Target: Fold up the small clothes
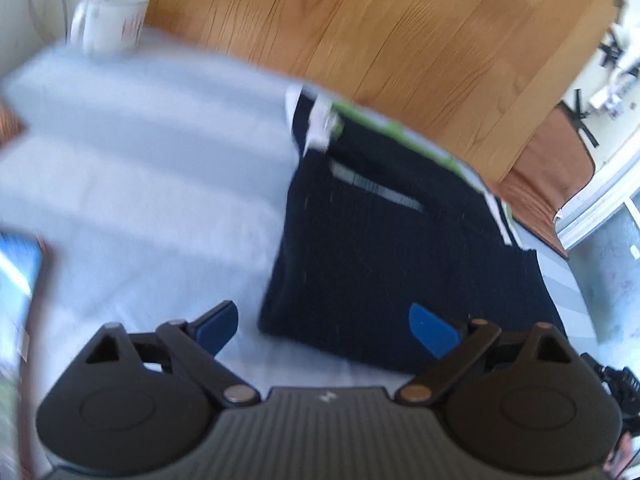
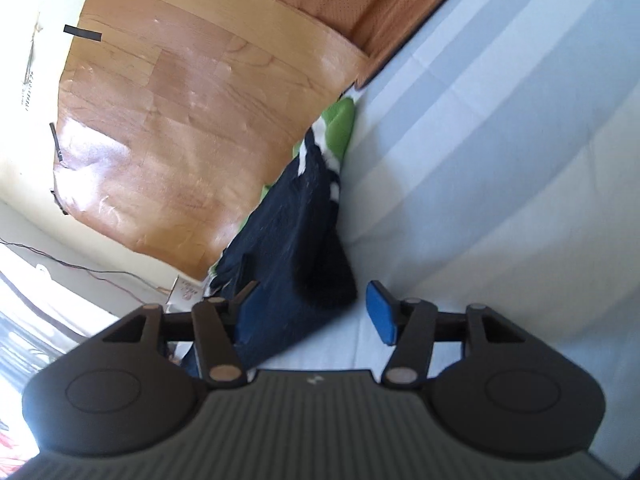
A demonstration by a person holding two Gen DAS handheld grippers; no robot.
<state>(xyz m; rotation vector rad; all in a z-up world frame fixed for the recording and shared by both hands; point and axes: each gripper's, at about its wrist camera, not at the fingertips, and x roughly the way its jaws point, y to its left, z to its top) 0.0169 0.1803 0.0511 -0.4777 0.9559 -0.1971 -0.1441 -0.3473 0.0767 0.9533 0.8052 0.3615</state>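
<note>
A dark navy garment [image 1: 384, 252] with white and green trim lies folded flat on the pale striped sheet [image 1: 140, 152]. My left gripper [image 1: 326, 326] is open and empty just above its near edge, its right finger over the cloth. In the right wrist view the same garment [image 2: 296, 240] lies along the sheet's left edge. My right gripper [image 2: 312, 312] is open, with the garment's near corner between its blue pads [image 2: 382, 314]; whether they touch it I cannot tell.
A white mug [image 1: 114, 20] stands at the sheet's far left corner. A wooden board [image 1: 380, 32] lies beyond the garment, and it also shows in the right wrist view [image 2: 180, 120]. An orange mat [image 2: 352, 0] lies at the far end. A dark device [image 1: 16, 264] sits at the left.
</note>
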